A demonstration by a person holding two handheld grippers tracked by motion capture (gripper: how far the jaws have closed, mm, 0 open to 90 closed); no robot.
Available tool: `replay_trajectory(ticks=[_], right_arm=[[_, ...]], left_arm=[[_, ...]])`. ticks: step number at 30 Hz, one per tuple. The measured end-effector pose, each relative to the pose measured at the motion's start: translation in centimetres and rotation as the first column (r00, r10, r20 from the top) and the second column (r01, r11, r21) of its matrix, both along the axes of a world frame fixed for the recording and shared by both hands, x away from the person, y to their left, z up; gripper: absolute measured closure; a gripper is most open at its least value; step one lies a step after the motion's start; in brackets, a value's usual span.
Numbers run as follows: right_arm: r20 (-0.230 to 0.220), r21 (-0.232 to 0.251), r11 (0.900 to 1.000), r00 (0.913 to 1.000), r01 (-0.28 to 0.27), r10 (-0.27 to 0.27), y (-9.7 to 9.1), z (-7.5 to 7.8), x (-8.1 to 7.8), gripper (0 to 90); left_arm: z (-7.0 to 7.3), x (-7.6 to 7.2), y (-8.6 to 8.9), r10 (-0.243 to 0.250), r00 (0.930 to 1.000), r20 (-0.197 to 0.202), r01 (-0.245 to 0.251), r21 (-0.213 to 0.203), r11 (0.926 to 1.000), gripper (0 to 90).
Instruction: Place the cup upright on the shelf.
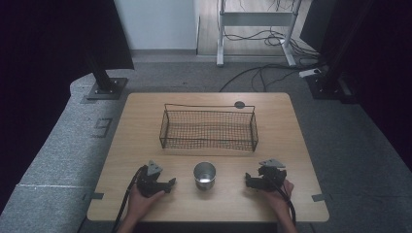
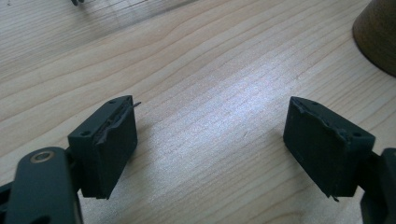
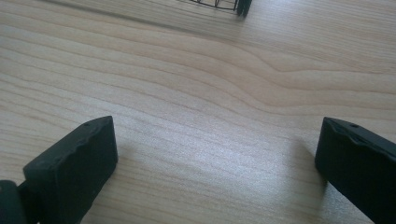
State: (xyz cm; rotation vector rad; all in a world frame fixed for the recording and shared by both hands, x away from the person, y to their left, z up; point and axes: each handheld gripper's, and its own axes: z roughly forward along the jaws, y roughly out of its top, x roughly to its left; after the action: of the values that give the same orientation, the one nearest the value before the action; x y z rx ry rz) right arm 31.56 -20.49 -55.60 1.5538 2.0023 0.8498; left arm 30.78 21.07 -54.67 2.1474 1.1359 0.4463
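Steel cup (image 1: 204, 175) between both open grippers

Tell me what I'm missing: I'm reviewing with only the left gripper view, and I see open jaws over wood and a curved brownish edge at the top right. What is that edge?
Observer: It's a metal cup, upright on the table, standing between the two tools.
Operator: Where is the other tool?
Observer: The right tool rests near the table's front edge, to the right of the cup, held by a hand.
Operator: Is it holding anything?
Observer: No. The right gripper view shows its jaws wide apart with bare wood between them.
Operator: Anything farther back?
Observer: A black wire mesh basket stands behind the cup, and it looks empty.
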Motion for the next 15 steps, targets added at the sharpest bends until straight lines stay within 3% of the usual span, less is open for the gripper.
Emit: replay_trajectory(ticks=[11,15], right_arm=[[-0.003,-0.002,1.0,1.0,-0.005,0.005,-0.1,0.18,-0.39,4.2],[0.039,-0.038,0.9993,0.9992,0.003,-0.002,0.19,0.55,-0.78,7.2]], left_arm=[[0.0,0.0,0.0,0.0,1.0,0.0,0.0,0.0,1.0,17.5],[0.0,0.0,0.0,0.0,1.0,0.0,0.0,0.0,1.0,17.5]])
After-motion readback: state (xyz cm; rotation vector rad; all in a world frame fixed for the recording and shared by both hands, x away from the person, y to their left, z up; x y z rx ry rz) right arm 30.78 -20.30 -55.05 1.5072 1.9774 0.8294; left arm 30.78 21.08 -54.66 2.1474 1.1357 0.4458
